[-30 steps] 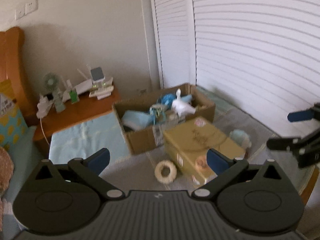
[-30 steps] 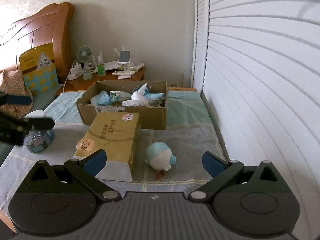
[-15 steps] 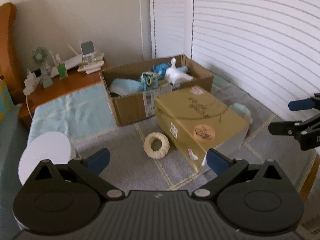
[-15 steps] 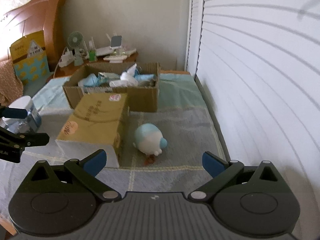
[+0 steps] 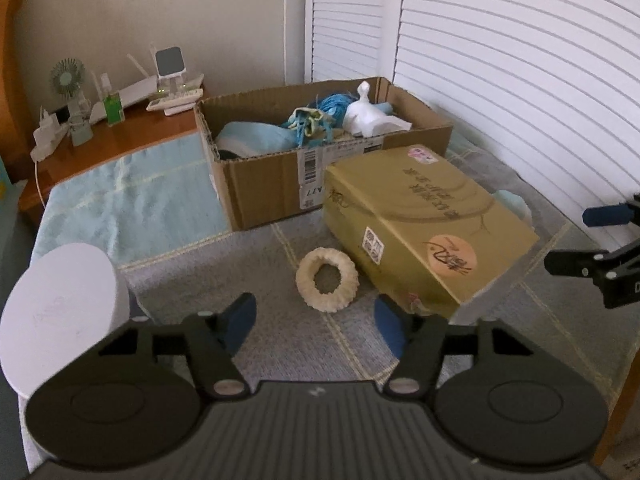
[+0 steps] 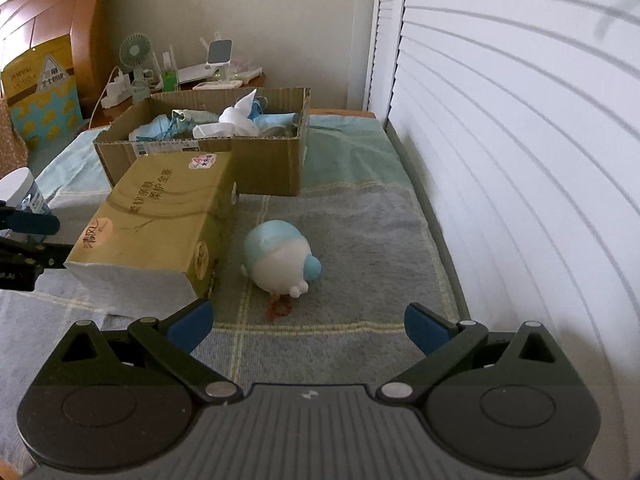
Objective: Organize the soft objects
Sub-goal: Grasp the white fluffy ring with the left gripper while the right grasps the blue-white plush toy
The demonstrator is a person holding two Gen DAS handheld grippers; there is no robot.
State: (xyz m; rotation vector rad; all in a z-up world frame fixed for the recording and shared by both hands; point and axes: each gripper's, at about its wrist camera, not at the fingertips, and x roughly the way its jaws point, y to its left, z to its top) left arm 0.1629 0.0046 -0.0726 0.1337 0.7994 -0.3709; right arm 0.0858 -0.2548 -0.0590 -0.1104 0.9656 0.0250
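the left gripper has empty jaws, closing short of the fuzzy cream ring; shut too soon, they miss it. the right gripper jaws stand wide before the blue-white plush, which the tissue box nearly hides in the left view.

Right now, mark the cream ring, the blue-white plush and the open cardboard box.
cream ring [image 5: 327,263], left wrist view, on its upper fuzzy band.
blue-white plush [image 6: 280,258], right wrist view, on its white belly.
open cardboard box [image 6: 266,166], right wrist view, on its near outer wall.
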